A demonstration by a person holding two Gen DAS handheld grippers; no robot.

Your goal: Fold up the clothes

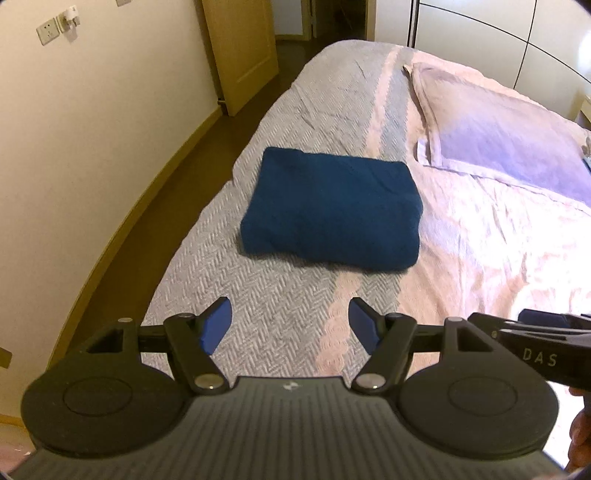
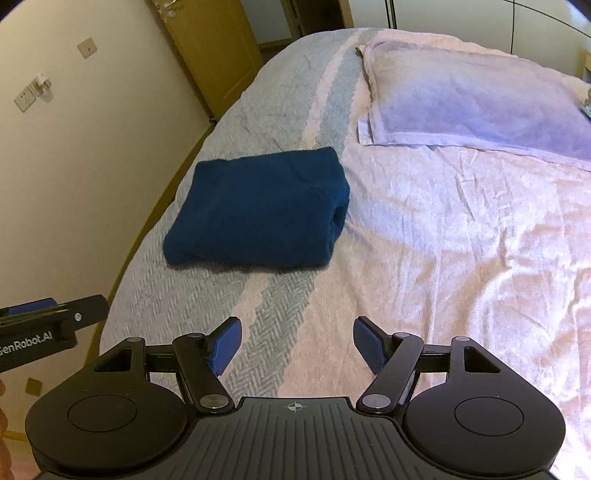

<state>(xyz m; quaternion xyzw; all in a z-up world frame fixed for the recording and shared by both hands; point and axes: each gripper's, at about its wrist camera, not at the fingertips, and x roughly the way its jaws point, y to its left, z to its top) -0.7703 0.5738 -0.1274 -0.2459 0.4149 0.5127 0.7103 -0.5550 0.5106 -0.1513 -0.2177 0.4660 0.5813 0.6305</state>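
Left wrist view: the left tool (image 1: 290,320) hangs wide open and empty above the bed (image 1: 280,314); the folded garment (image 1: 330,206) lies ahead, the right tool (image 1: 532,332) cut off at the edge.

Right wrist view: the right tool (image 2: 297,345) is spread wide, empty; the garment (image 2: 258,212) lies ahead-left beside the pillow (image 2: 476,96).

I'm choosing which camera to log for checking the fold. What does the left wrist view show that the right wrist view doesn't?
Only the left wrist view: the left tongs open from behind, and the sweater's closed near edge.

Only the right wrist view: the right tongs open from behind, and the sweater's right end, where a rolled opening shows.

Both: the folded blue sweater lying free of both tongs on the bed, with the pillow beyond it, the door and the wall socket.
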